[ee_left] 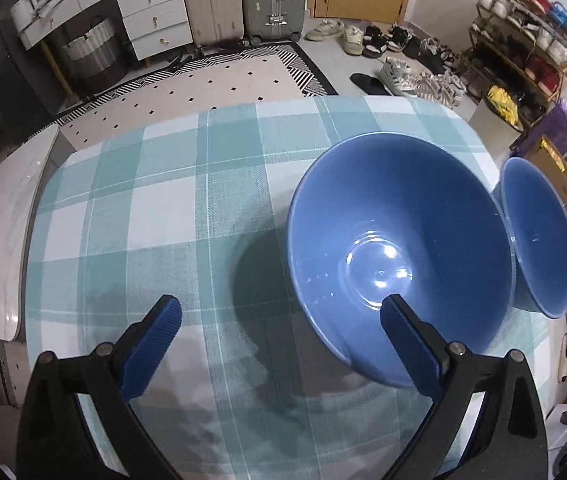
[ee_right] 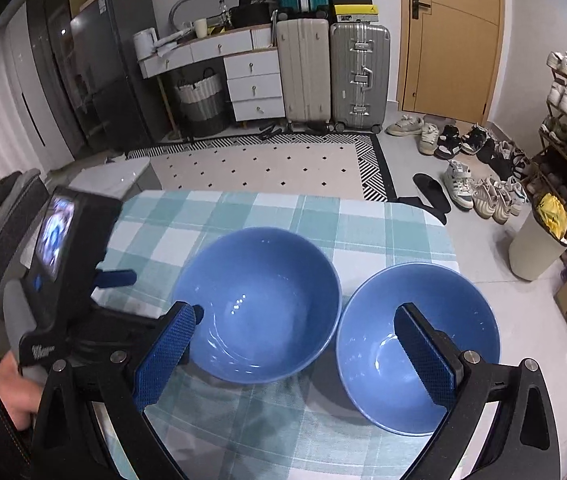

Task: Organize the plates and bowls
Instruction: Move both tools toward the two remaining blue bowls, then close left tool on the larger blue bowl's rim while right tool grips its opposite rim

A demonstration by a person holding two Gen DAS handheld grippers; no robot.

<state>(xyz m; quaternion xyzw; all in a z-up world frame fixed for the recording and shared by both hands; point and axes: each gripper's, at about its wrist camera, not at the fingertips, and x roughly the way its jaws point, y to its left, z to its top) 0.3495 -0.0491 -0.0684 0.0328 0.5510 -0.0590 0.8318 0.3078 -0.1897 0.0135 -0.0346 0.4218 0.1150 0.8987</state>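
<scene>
Ahead of the left tongs, seen from the left wrist, a big blue bowl sits upright on the checked tablecloth, and a second blue bowl stands just past it on the right, the two rims close together or perhaps touching. They seem set side by side so that one can be lifted into the other, which I judge to be the step in hand. These tongs are spread wide and hold nothing. The right finger lies over the near rim of the big bowl, seemingly inside it, while the left finger hangs above bare cloth, so the near wall falls between them; whether the finger touches the bowl I cannot tell.

From the right wrist, both bowls lie in front of the right tongs: the left bowl ahead of the left finger, the right bowl under the right finger. These tongs are also fully released and empty. The right finger appears to reach into the right bowl, its near wall between the fingers, ready for a pinch on the rim; contact is unclear. Beside the left bowl, the other handheld unit shows its blue finger near that bowl's rim.
</scene>
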